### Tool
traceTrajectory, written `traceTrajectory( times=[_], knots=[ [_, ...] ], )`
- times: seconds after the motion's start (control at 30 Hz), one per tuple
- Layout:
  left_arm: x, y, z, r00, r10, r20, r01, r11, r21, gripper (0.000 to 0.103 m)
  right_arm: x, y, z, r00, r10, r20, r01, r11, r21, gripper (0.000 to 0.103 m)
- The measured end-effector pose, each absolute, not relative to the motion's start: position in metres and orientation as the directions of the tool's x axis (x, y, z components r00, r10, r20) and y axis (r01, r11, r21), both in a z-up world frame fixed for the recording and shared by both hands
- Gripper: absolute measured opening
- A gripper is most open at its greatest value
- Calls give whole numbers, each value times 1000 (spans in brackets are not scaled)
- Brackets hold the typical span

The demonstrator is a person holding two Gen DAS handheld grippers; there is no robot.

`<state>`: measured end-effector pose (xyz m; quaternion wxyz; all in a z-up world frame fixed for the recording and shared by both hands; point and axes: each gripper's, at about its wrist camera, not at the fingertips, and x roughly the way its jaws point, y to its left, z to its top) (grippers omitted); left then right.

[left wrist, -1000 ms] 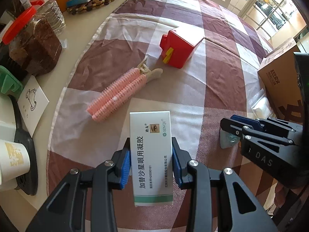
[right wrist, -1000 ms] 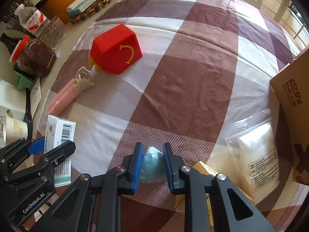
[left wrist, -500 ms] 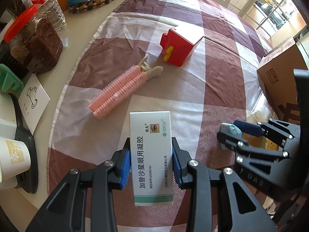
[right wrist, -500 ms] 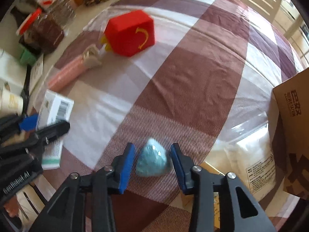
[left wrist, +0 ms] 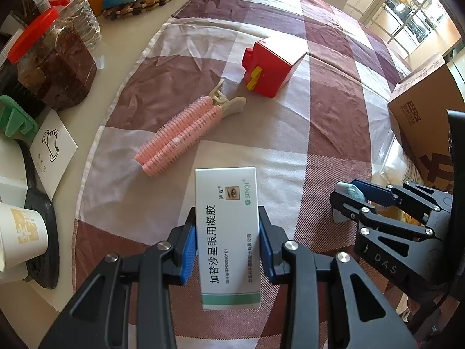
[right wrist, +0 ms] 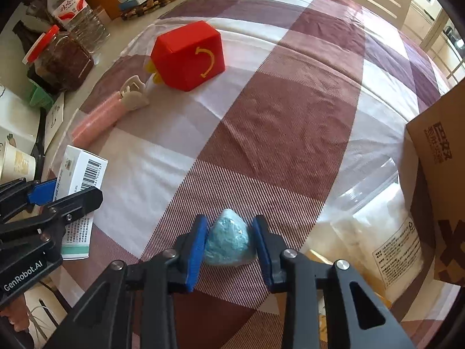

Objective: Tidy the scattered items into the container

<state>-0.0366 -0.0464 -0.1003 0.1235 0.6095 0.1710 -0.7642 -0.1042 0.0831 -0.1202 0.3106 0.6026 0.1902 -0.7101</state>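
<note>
Checkered worktop [right wrist: 290, 116]: left claw [left wrist: 228, 244] grips white medicine box [left wrist: 226, 218]; right claw [right wrist: 229, 247], jaws closing, brackets blue lump [right wrist: 228, 238].

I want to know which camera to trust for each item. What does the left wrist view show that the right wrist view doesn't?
Left wrist only: the printed front of the medicine box clamped in the left gripper.

Right wrist only: the blue wrapped lump squarely between the right gripper pads, and the yellow arc on the red box.

Both: pink hair roller, checked cloth, cardboard box.
</note>
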Motion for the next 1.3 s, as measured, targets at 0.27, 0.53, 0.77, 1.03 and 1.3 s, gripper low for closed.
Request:
traceTrajectory(
  times=[0.27, 0.53, 0.77, 1.03, 1.3],
  knots=[
    [-37, -45, -91, -230, 4, -973, 393, -914, -96, 37, -98, 87, -87, -90, -286, -954, 652, -741, 161, 33],
    [-41, -38, -61, -272, -10, -962, 347, -934, -89, 37, -94, 94, -44, -138, -361, -922, 628, -752, 200, 33],
    [-43, -25, -34, -306, -8, -952, 295, -951, -87, 37, -93, 112, -11, -184, -401, -897, 598, -771, 222, 33],
    [-48, 1, -16, -330, 4, -944, 220, -972, -81, 37, -85, 138, 9, -233, -411, -882, 548, -804, 230, 33],
    [-54, 30, -6, -344, 21, -939, 142, -987, -74, 37, -80, 168, 15, -265, -401, -877, 489, -840, 236, 33]
  ],
)
